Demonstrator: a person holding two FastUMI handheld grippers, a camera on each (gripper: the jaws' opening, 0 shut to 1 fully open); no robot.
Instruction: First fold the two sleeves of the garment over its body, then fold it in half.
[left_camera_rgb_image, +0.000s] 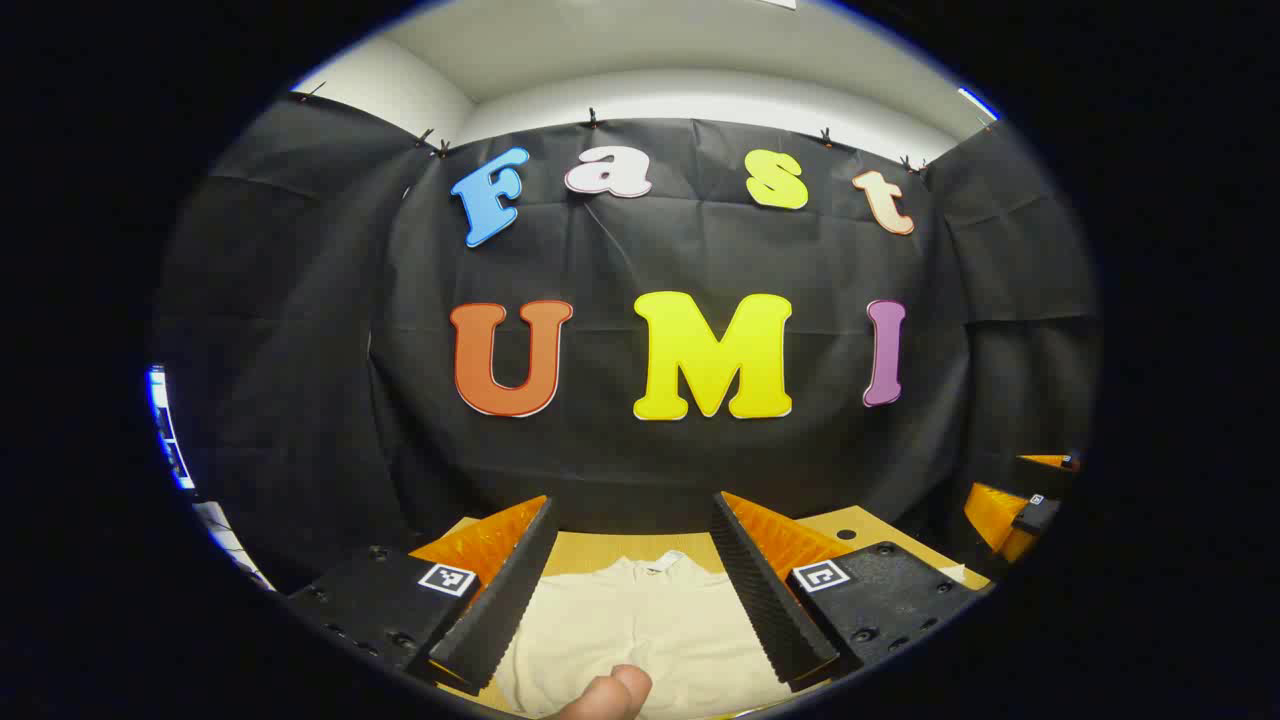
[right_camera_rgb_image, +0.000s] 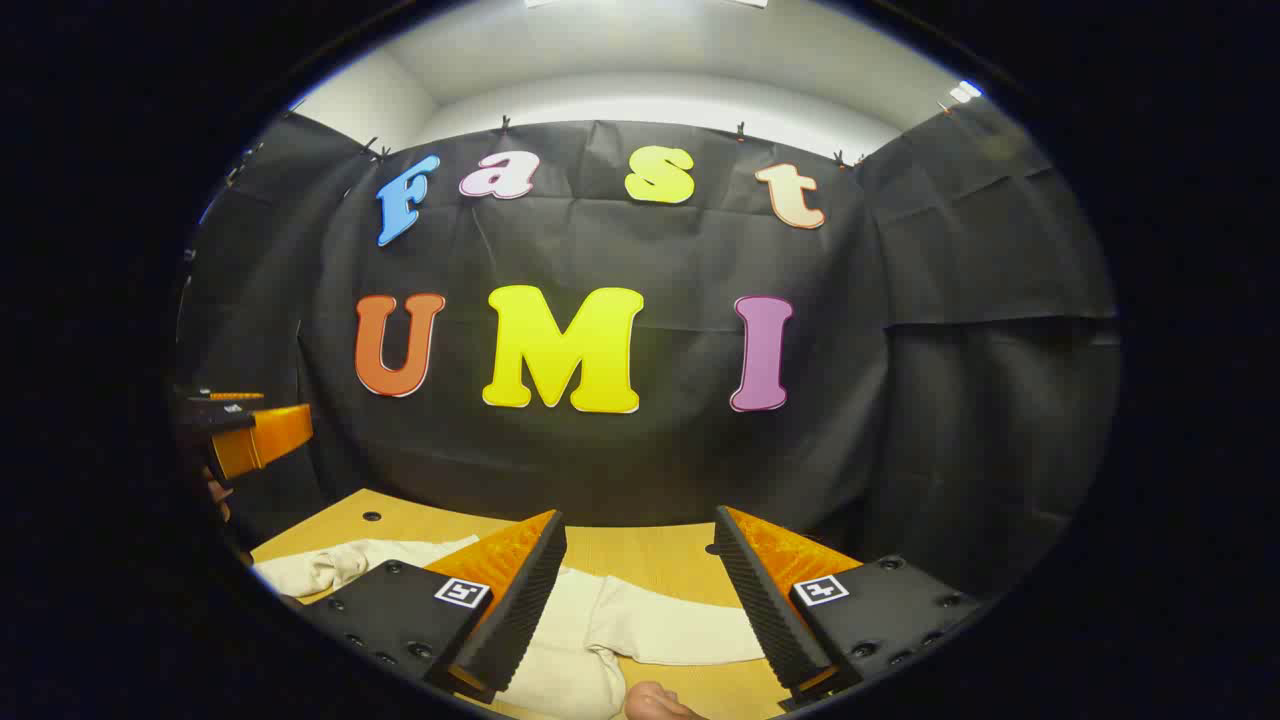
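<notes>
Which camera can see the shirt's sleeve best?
The right gripper view. There a sleeve of the cream garment stretches sideways across the wooden table, between the open right tool. The left gripper view looks at the garment's body and collar between the open left tool, with no sleeve clearly visible.

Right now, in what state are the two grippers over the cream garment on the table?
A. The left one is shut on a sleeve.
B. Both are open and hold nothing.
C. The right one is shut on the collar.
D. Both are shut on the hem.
B: the left gripper and the right gripper both have their fingers spread wide, with the garment lying flat on the table between them, ungripped.
</notes>
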